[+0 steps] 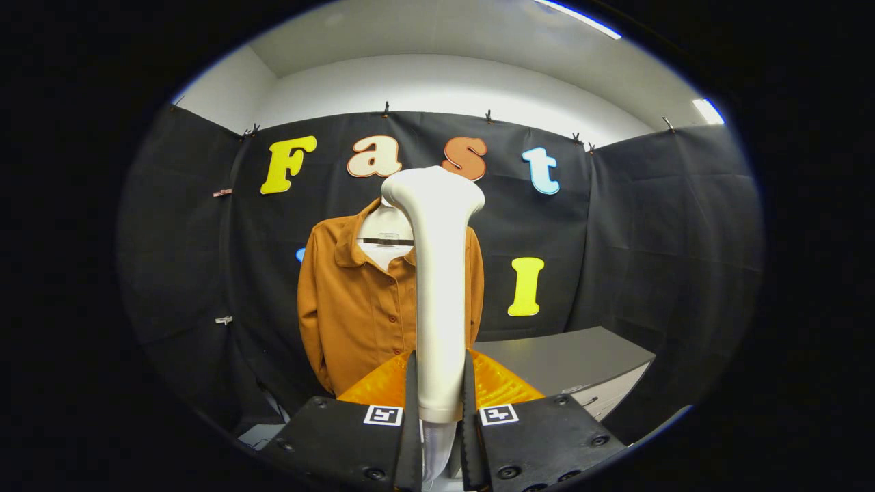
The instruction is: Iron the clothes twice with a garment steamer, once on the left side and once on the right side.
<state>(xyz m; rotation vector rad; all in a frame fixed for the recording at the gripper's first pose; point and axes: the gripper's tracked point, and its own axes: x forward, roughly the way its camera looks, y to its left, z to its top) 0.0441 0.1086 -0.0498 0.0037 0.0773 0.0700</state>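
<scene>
A white garment steamer (437, 273) stands upright between my fingers, its wide head at the top and its handle clamped at the bottom. My gripper (437, 396) is shut on that handle, both fingers pressing its sides. Beyond the steamer hangs a rust-orange button-up shirt (359, 307) on a hanger against the black cloth wall. The steamer covers the shirt's right half; its left sleeve and button row show. The steamer's head sits level with the shirt's collar, some way short of the fabric.
A grey cabinet (574, 362) with drawers stands to the right of the shirt, just beyond my right finger. Black cloth closes the booth on three sides.
</scene>
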